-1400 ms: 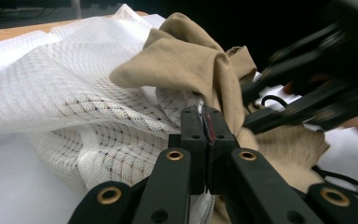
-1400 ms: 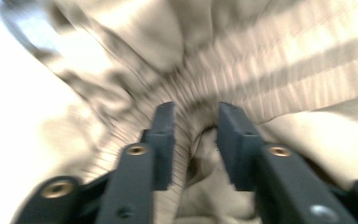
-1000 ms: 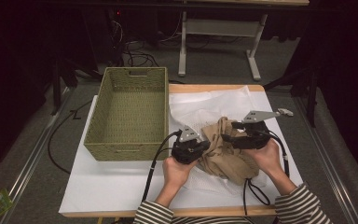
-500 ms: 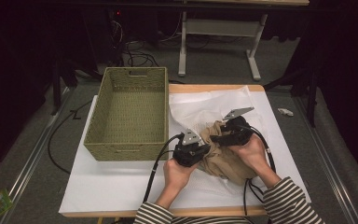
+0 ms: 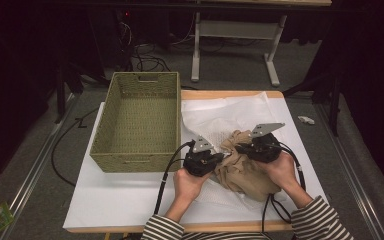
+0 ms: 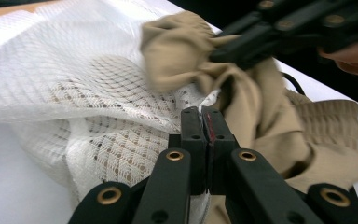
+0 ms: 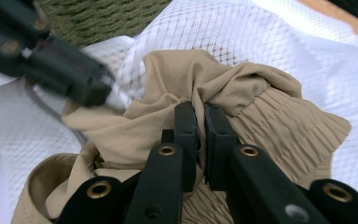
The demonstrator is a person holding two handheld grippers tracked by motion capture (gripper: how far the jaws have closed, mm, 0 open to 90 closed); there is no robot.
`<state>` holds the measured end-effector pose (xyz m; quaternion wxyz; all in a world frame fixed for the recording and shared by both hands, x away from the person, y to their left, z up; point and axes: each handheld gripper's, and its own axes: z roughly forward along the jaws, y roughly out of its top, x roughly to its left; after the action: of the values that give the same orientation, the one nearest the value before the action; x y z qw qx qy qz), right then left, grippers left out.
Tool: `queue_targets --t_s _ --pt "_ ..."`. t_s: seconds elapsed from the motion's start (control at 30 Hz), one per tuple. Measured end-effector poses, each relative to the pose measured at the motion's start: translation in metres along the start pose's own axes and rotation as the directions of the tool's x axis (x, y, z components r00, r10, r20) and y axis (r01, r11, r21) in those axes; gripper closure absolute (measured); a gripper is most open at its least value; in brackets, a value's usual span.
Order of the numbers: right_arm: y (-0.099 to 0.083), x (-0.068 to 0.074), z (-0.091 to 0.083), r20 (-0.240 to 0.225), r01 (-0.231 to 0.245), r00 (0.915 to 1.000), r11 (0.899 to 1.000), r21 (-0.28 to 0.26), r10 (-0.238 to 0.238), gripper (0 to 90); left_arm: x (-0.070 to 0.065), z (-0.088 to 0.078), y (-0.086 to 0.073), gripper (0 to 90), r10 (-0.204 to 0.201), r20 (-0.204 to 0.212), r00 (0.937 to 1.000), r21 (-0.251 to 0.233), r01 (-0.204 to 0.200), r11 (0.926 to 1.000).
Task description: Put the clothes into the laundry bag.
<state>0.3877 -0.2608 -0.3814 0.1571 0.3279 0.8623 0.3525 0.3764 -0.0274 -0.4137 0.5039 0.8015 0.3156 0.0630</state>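
Tan garment (image 5: pixel 242 167) is lying bunched on the white mesh bag (image 5: pixel 225 117), mid-counter. Right claw (image 7: pixel 199 119), jaws just been closing, is pinching its fabric; left claw (image 6: pixel 204 122) is gripping the mesh. Soft, light, floppy — best grabbing bunched folds w/ elastic.

Right tongs (image 7: pixel 199 116) bite into the tan garment (image 7: pixel 242 93), the pinched fold hidden between the jaws. Left tongs (image 7: pixel 70 70) cross the corner as a blur (cut off at the edge). White mesh bag (image 6: pixel 65 93) runs off-frame, partly tucked under the cloth.
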Motion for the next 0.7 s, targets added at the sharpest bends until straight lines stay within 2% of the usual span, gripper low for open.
queue_targets --t_s 0.03,0.13,0.17,0.27,0.33,0.37,0.43,0.5,0.6,0.67,0.7 --pt "-0.007 0.001 -0.007 0.007 0.001 1.0 1.0 -0.022 -0.001 86.7 0.001 -0.001 0.001 88.9 -0.004 -0.002 1.0 -0.006 0.004 1.0" --pt "-0.013 0.003 -0.015 0.012 -0.002 0.9999 0.999 -0.039 0.002 86.6 0.006 -0.005 0.004 88.9 -0.025 0.002 0.9997 -0.024 0.025 0.9994" --pt "-0.02 0.008 -0.02 0.014 0.021 0.9997 0.998 -0.065 -0.02 86.7 0.007 -0.006 0.006 88.9 -0.03 0.003 0.9996 -0.031 0.03 0.9991" --pt "-0.026 0.015 -0.024 0.017 0.049 0.9987 0.996 -0.073 -0.048 86.7 0.01 -0.01 0.011 88.9 -0.048 0.007 0.9988 -0.054 0.048 0.9973" --pt "-0.033 0.028 -0.023 -0.006 0.089 0.996 0.994 -0.06 -0.089 86.7 0.011 -0.012 0.015 88.9 -0.051 0.007 0.9987 -0.067 0.051 0.9964" --pt "-0.033 0.028 -0.023 -0.006 0.089 0.996 0.994 -0.06 -0.089 86.7 0.011 -0.013 0.016 88.9 -0.05 0.009 0.9987 -0.071 0.051 0.9962" --pt "-0.036 0.04 -0.016 -0.029 0.128 0.9912 0.991 -0.03 -0.129 86.7 0.009 -0.013 0.019 88.9 -0.052 0.019 0.9985 -0.088 0.053 0.9947" --pt "-0.036 0.047 -0.009 -0.031 0.146 0.9887 0.989 -0.01 -0.146 86.8 0.007 -0.013 0.022 89.0 -0.05 0.044 0.9978 -0.097 0.054 0.9938" --pt "-0.034 0.05 0.0 -0.042 0.158 0.9865 0.987 -0.001 -0.158 86.7 0.004 -0.014 0.024 89.0 -0.052 0.068 0.9964 -0.109 0.059 0.9923" --pt "-0.029 0.051 0.015 -0.041 0.155 0.9871 0.988 0.02 -0.155 86.9 -0.002 -0.015 0.026 88.9 -0.029 0.07 0.9971 -0.111 0.037 0.9931" --pt "-0.029 0.051 0.015 -0.041 0.155 0.9871 0.988 0.02 -0.155 86.9 -0.002 -0.015 0.026 89.0 -0.029 0.07 0.9971 -0.111 0.037 0.9931"
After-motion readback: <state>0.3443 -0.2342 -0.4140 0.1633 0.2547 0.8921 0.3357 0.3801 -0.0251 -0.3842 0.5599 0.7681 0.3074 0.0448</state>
